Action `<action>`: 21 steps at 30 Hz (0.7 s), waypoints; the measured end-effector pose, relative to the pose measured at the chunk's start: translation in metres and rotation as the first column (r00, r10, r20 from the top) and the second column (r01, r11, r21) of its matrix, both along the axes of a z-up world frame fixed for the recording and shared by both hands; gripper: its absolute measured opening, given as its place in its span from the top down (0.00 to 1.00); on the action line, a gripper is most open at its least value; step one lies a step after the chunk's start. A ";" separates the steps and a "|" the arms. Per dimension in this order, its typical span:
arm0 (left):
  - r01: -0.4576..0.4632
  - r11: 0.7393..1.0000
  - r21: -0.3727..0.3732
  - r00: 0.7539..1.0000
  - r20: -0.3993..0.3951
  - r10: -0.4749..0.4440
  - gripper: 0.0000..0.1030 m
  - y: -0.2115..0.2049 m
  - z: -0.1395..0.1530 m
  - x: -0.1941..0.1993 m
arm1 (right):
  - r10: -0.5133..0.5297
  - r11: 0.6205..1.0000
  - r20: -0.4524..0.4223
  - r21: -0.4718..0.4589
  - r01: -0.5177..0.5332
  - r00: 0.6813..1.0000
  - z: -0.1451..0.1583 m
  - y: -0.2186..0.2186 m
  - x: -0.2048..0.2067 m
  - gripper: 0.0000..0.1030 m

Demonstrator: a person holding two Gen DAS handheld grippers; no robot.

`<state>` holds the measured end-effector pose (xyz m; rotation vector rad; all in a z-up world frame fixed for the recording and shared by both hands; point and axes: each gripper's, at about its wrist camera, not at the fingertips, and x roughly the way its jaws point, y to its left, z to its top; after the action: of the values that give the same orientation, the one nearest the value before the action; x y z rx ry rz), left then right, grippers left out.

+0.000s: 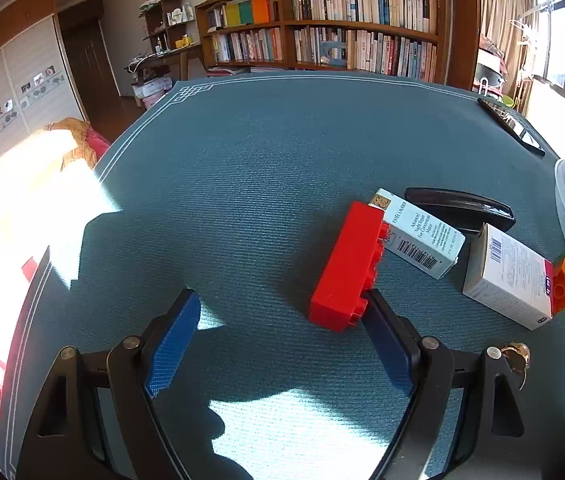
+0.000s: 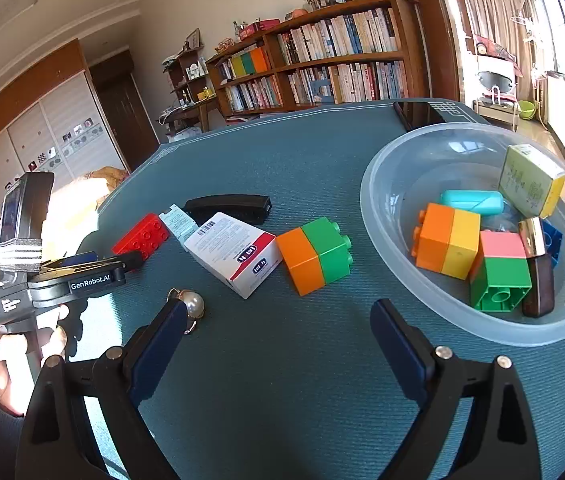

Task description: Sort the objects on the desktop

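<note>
A long red brick (image 1: 350, 268) lies on its side on the blue-green table mat (image 1: 242, 168). My left gripper (image 1: 282, 296) is open, and its right fingertip (image 1: 372, 300) sits against the brick's studded near end. Most of the brick lies ahead of that finger. In the right wrist view the same red brick (image 2: 142, 236) shows just beyond the left gripper (image 2: 130, 258), which a hand holds. My right gripper (image 2: 278, 308) hangs open over bare mat with nothing between its fingers. An orange-and-green brick (image 2: 314, 254) lies just ahead of it.
A clear plastic bowl (image 2: 366, 200) at the right holds several bricks and small boxes. A white box with a red stripe (image 2: 234, 254), a slim cosmetics box (image 2: 178, 222) and a black stapler (image 2: 228, 206) lie close together. A pearl ring (image 2: 192, 306) rests by my right gripper's left finger. A phone (image 2: 418, 114) lies at the far edge.
</note>
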<state>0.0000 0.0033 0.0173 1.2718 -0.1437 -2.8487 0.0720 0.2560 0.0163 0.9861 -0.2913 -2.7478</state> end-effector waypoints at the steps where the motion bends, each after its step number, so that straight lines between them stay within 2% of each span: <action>1: 0.009 1.000 -0.011 1.000 -0.004 -0.009 0.18 0.002 0.001 -0.001 | 0.000 1.000 0.000 0.000 0.000 1.000 0.000 0.000 0.000 0.08; 6: 0.045 0.997 -0.062 0.999 -0.008 -0.046 0.18 0.012 0.002 -0.013 | 0.000 1.000 0.000 -0.004 0.000 1.000 -0.001 0.000 0.002 0.08; 13: 0.087 0.993 0.078 0.995 0.043 -0.090 0.18 0.003 -0.007 -0.032 | 0.007 1.000 0.008 -0.004 -0.007 1.000 -0.002 0.001 0.001 0.08; 17: 0.086 0.995 0.052 0.996 0.028 -0.087 0.18 0.005 -0.009 -0.032 | 0.023 1.000 0.004 0.007 -0.023 1.000 -0.002 -0.002 0.002 0.08; 19: 0.105 0.993 0.051 0.994 0.014 -0.106 0.29 0.007 -0.008 -0.030 | 0.037 0.999 0.003 0.017 -0.037 0.999 -0.002 -0.005 0.002 0.08; 21: 0.136 0.989 0.061 0.991 0.005 -0.136 0.53 0.009 -0.007 -0.027 | 0.053 0.998 0.006 0.022 -0.054 0.999 -0.003 -0.007 0.002 0.08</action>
<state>-0.0268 0.0125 0.0107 1.3362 -0.1504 -2.9838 0.0737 0.2491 0.0136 0.9917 -0.2324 -2.7064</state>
